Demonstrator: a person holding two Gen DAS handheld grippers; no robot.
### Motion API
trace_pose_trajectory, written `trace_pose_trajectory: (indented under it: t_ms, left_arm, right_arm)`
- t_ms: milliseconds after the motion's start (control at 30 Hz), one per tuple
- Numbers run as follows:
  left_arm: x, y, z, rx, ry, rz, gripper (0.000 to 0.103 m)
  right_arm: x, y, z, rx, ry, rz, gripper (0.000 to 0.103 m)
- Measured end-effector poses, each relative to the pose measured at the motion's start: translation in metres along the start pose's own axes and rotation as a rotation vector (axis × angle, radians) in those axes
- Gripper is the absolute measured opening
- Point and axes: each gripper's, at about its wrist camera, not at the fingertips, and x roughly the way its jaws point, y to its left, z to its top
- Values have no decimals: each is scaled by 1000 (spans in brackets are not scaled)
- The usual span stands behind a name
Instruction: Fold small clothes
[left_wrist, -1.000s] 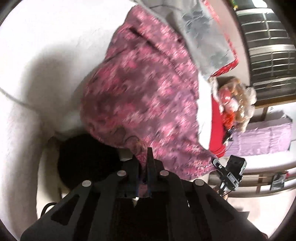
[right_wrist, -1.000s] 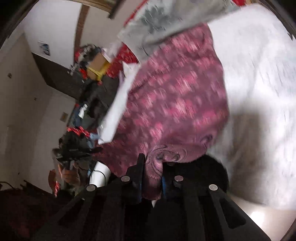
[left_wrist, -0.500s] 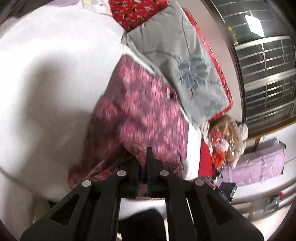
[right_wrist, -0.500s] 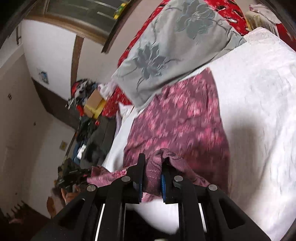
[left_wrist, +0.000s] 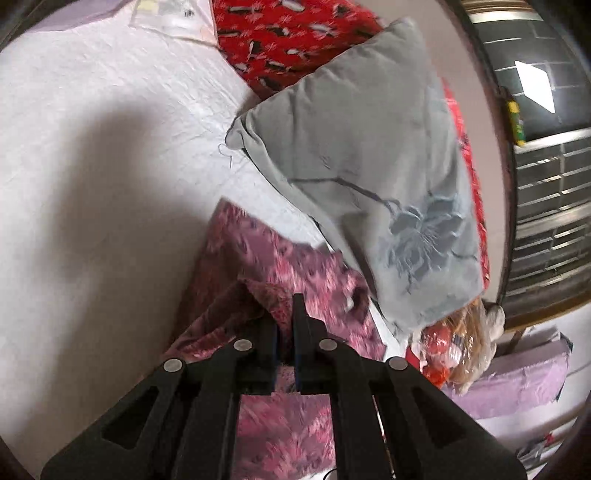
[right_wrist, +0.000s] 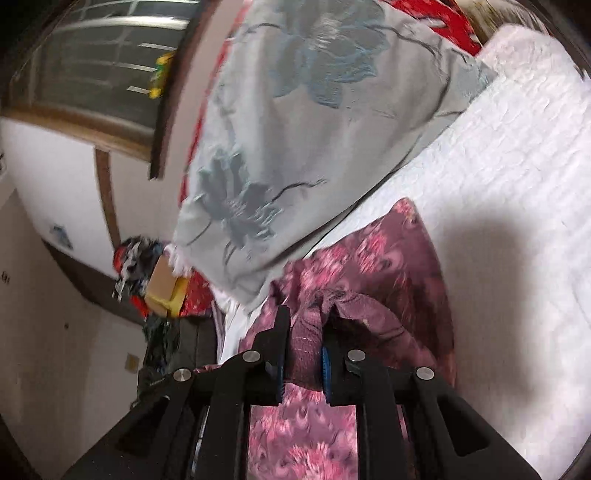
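Note:
A maroon garment with a pink floral print (left_wrist: 273, 266) lies on the white bedspread (left_wrist: 96, 192), its far edge near a grey pillow. My left gripper (left_wrist: 284, 314) is shut on one near corner of the garment and holds it above the rest of the cloth. In the right wrist view the same garment (right_wrist: 388, 258) lies under my right gripper (right_wrist: 304, 325), which is shut on a bunched fold of its hem. The lifted edge is doubled over the flat part.
A grey pillow with a blue flower (left_wrist: 369, 177) leans just beyond the garment, also in the right wrist view (right_wrist: 295, 140). A red patterned cushion (left_wrist: 291, 40) lies behind it. A barred window (left_wrist: 546, 206), a stuffed toy (left_wrist: 469, 332) and clutter (right_wrist: 155, 280) stand beside the bed.
Both grippers have carried the garment's near edge forward toward the pillow, over the part that lies flat. The pillow now looks much closer in both views.

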Motion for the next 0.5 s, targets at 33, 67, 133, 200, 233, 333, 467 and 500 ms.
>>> trace_pose_trajectory:
  t_ms: [33, 67, 133, 200, 233, 333, 467, 500]
  left_arm:
    - [6, 0, 6, -6, 6, 2, 4]
    - [15, 1, 14, -12, 11, 16, 4]
    - [30, 1, 27, -26, 22, 48, 4]
    - [45, 4, 37, -63, 63, 74, 4]
    - [48, 6, 40, -86, 80, 65, 5]
    - [43, 11, 45, -132, 95, -25, 7]
    - [23, 17, 42, -128, 52, -86, 37]
    - [14, 20, 41, -120, 12, -79, 48]
  right_arm:
    - [8, -5, 7, 20, -3, -7, 14]
    - [13, -9, 11, 33, -10, -13, 14]
    - [23, -19, 24, 73, -38, -29, 15]
    - [32, -30, 32, 136, -45, -62, 21]
    - [35, -36, 36, 178, -40, -59, 22]
    - [26, -39, 43, 222, -73, -23, 38]
    - [-12, -37, 50, 173, -202, -6, 62]
    - [-16, -38, 50, 165, -206, -26, 62]
